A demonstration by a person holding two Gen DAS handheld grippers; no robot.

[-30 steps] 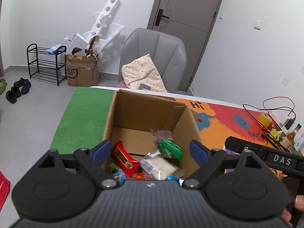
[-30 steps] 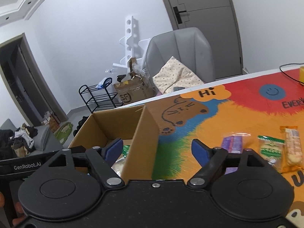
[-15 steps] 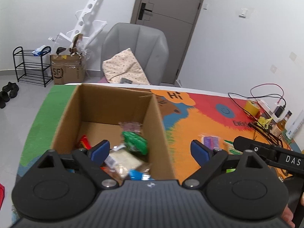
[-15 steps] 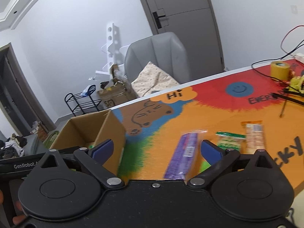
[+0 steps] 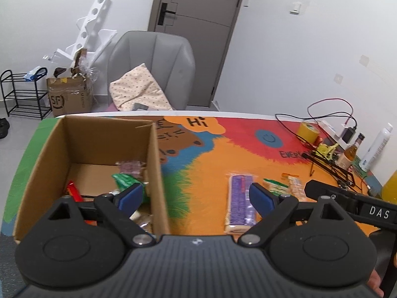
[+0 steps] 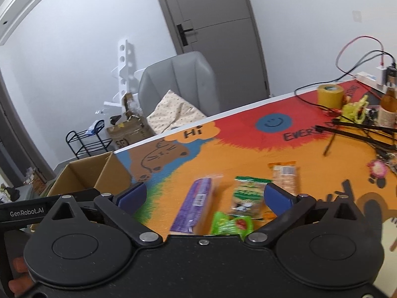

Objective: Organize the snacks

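Cardboard box (image 5: 153, 164) sits at the table's left end, already holding several packets. The remaining snacks lie mid-table: a purple packet (image 6: 196, 204), a green-and-white packet (image 6: 248, 196), an orange packet (image 6: 285, 176) and a bright green one (image 6: 230, 224) nearest the near edge. Both the left gripper (image 5: 196, 196) and right gripper (image 6: 204, 195) are spread wide, empty. Thin, slick wrappers (probably) could skid or get pinched together, since they lie close. Cables (image 6: 359, 129) crowd the right end; the middle offers free room.
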